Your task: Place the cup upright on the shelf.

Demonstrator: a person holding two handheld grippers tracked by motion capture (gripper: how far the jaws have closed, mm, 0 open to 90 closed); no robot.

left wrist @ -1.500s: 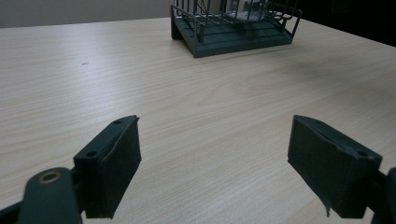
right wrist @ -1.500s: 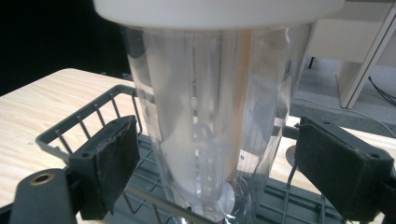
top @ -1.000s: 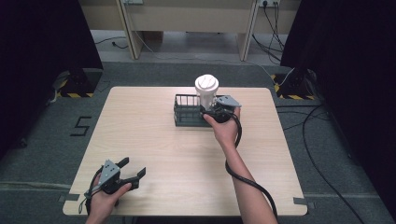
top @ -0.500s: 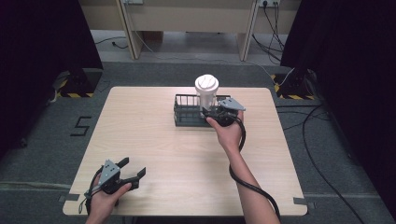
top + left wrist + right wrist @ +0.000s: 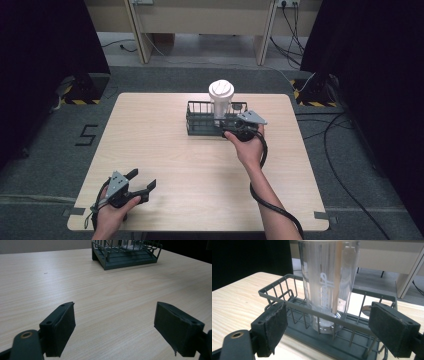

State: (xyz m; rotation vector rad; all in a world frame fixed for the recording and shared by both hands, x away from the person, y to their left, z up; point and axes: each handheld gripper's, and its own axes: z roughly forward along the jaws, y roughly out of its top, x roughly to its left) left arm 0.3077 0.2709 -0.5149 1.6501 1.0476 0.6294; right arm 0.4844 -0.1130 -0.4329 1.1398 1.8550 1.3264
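A clear plastic cup with a white lid (image 5: 221,97) stands upright inside a dark wire basket (image 5: 200,124) at the table's far middle. In the right gripper view the cup (image 5: 327,287) rises just past the basket's near rail (image 5: 294,305). My right gripper (image 5: 233,123) is open at the basket's front right, its jaws spread wide on either side of the cup and apart from it. My left gripper (image 5: 141,183) rests open near the table's front left corner, nothing between its jaws. The basket (image 5: 125,255) lies far off in the left gripper view.
The light wooden table (image 5: 165,165) spreads between the two grippers. A black cable (image 5: 270,205) trails from the right gripper along the forearm. Dark curtains and floor cables surround the table; a "5" mark (image 5: 86,135) lies on the floor to the left.
The right gripper has drawn back a little from the cup toward the basket's front right. The left gripper has stayed put.
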